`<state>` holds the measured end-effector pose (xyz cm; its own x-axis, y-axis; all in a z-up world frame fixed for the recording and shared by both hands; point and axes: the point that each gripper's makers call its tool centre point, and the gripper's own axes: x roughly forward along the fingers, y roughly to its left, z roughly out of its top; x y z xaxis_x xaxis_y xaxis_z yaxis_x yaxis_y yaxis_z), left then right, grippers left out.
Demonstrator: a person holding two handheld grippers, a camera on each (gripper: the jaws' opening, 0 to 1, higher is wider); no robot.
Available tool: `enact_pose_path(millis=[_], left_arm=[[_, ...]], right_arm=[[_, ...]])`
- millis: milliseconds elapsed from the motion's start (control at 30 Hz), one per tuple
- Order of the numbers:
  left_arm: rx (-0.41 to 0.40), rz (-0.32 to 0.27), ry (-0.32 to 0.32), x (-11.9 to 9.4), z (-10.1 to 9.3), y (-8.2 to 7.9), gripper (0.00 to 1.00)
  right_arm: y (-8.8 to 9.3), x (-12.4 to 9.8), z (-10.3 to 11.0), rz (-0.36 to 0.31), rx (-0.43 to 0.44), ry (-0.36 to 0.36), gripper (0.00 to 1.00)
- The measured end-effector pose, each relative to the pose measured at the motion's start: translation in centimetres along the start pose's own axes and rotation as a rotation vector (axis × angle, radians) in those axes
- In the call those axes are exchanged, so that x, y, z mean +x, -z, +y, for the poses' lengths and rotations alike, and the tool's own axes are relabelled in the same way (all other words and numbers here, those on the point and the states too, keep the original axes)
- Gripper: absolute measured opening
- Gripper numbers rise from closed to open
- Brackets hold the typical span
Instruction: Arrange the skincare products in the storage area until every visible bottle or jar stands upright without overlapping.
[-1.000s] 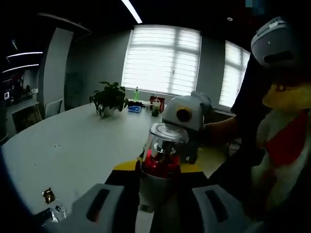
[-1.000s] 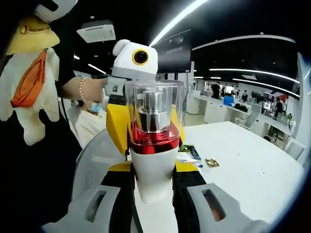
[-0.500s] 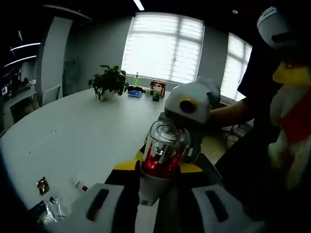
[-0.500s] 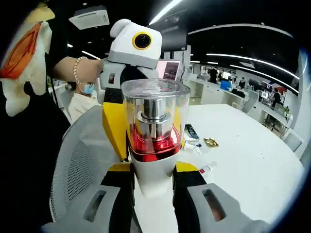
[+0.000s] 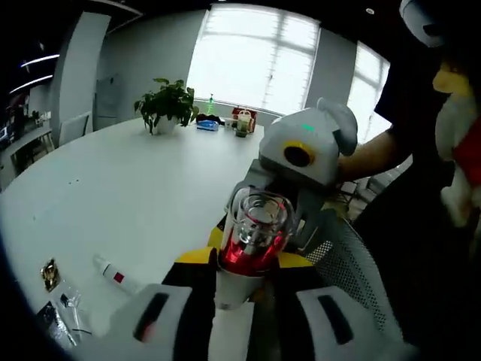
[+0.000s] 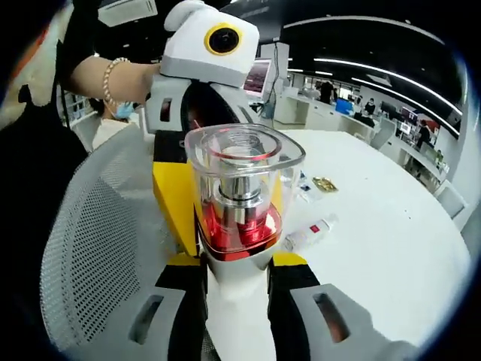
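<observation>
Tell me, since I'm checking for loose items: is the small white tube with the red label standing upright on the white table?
No: the small white tube with the red label lies flat on the white table.

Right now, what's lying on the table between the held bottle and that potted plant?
Bare white table lies between the bottle and the plant, as the left gripper view shows.

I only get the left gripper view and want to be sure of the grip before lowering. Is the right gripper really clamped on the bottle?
Observer: Yes. The right gripper has both jaws pressed on the white body of the bottle.
Operator: What's under the clear cap?
Observer: From the side, a silver pump stands above the red band.
Operator: And behind that?
Observer: Office desks with people far off.
</observation>
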<state>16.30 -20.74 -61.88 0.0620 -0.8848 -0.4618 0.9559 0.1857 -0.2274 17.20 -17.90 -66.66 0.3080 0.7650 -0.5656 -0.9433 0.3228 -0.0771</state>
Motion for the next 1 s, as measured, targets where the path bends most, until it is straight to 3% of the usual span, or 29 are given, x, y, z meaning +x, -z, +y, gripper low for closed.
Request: enact_pose_path(millis=[200,500,1000], left_arm=[[0.017,0.051,0.015,1.0,1.1,1.2,0.24],[0.004,0.065,0.035,2.1,2.0,1.8,0.24],[0.003,0.068,0.058,2.9,3.9,1.4,0.24]], right_arm=[[1.3,0.9,-0.6,0.034,0.007,0.014,0.29],[2.7,1.3,-1.4,0.066,0.026,0.028,0.30],[3.6,1.6,-3.7,0.063,0.034,0.060,0.30]])
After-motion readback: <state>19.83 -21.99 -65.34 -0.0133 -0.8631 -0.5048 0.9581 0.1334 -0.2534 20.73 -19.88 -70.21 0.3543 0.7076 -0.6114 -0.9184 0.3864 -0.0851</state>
